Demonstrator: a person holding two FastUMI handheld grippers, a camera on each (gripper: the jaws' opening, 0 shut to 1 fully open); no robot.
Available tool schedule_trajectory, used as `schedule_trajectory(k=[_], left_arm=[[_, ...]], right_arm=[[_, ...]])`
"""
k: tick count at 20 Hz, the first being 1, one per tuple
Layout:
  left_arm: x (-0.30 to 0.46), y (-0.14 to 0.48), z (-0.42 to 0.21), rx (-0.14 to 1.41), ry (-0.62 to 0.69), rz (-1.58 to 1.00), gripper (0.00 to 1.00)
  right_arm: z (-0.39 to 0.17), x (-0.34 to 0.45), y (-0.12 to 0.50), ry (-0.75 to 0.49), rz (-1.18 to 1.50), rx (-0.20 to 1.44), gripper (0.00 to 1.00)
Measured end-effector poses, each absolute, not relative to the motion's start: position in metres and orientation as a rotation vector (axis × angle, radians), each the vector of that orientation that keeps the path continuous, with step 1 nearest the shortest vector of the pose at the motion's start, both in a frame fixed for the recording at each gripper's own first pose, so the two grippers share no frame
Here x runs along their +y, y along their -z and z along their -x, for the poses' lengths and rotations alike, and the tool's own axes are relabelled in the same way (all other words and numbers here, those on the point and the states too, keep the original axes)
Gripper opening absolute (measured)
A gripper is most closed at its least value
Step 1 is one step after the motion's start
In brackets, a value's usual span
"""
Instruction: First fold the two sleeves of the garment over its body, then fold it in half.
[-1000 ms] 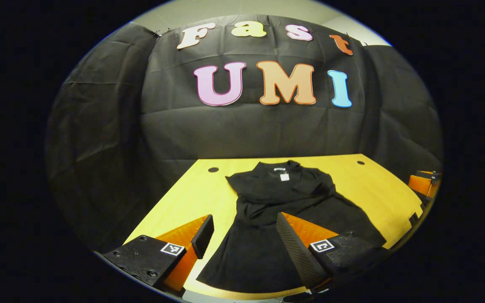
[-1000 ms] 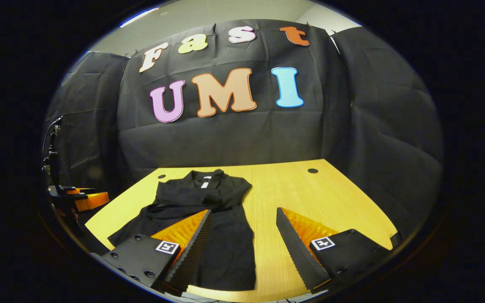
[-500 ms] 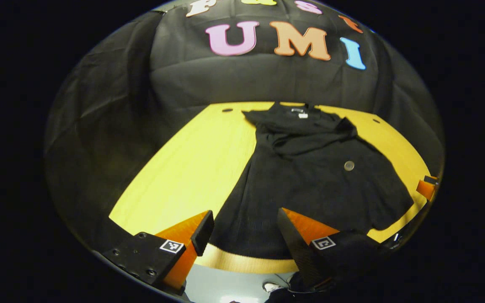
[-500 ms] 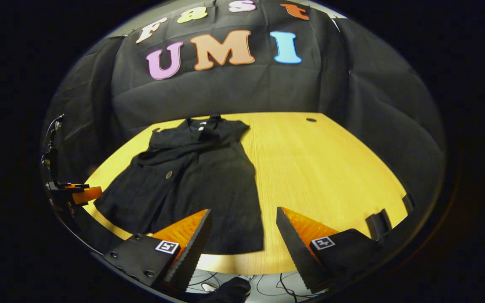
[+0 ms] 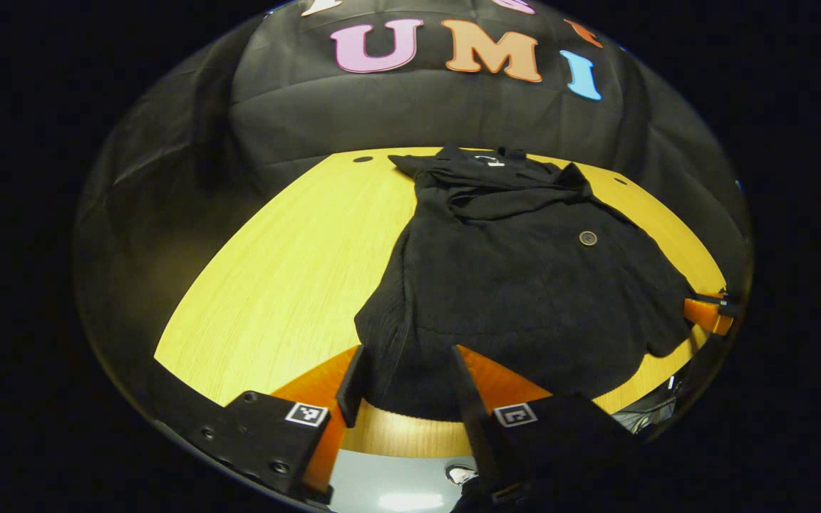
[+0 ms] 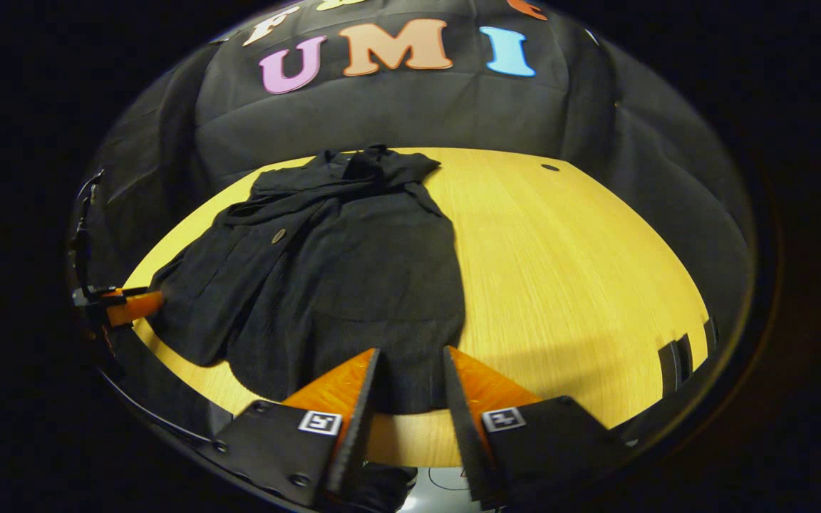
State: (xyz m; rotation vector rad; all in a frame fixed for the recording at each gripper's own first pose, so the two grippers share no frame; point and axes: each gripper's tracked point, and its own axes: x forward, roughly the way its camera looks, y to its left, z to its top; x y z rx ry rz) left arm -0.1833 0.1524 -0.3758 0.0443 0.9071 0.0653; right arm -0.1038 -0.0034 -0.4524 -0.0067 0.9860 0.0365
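Observation:
A black garment (image 5: 524, 285) lies flat on the yellow table (image 5: 289, 271), collar at the far end and hem at the near edge. Both sleeves lie folded across its chest. A round button (image 5: 587, 238) sits on its front. My left gripper (image 5: 408, 350) is at the hem's left part, fingers partly closed with cloth between them and a gap still showing. In the right gripper view the garment (image 6: 353, 271) lies left of centre. My right gripper (image 6: 411, 350) straddles the hem's right corner, fingers likewise narrowed. The right gripper (image 5: 710, 313) shows far right, the left gripper (image 6: 122, 305) far left.
The table's rounded front edge (image 6: 410, 442) runs just under both grippers, with floor and cables below it. Small dark holes (image 5: 363, 159) (image 6: 550, 168) mark the table's far corners. Bare wood (image 6: 574, 256) spreads to the garment's right. Black cloth walls close in the booth.
Both grippers have dropped to the garment's hem at the near table edge. Their fingers have drawn in from wide open to a narrower gap around the cloth.

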Motion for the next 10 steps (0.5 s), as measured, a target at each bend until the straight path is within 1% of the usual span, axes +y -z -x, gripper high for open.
schedule_trajectory(k=[2, 3, 4, 7, 10], left_arm=[[0.146, 0.376, 0.183, 0.905, -0.039, -0.082, 0.27], [0.146, 0.377, 0.184, 0.913, -0.034, -0.107, 0.06], [0.145, 0.375, 0.186, 0.918, -0.023, -0.121, 0.01], [0.143, 0.371, 0.201, 0.944, 0.009, -0.085, 0.00], [0.143, 0.365, 0.216, 0.982, 0.025, -0.037, 0.00]], right_arm=[[0.101, 0.000, 0.452, -0.039, -0.011, 1.001, 0.14], [0.103, 0.002, 0.452, -0.046, -0.036, 1.023, 0.06], [0.104, 0.002, 0.450, -0.049, -0.066, 1.030, 0.06], [0.115, 0.002, 0.446, -0.050, -0.105, 1.063, 0.06], [0.143, 0.005, 0.438, -0.044, -0.089, 1.075, 0.06]])
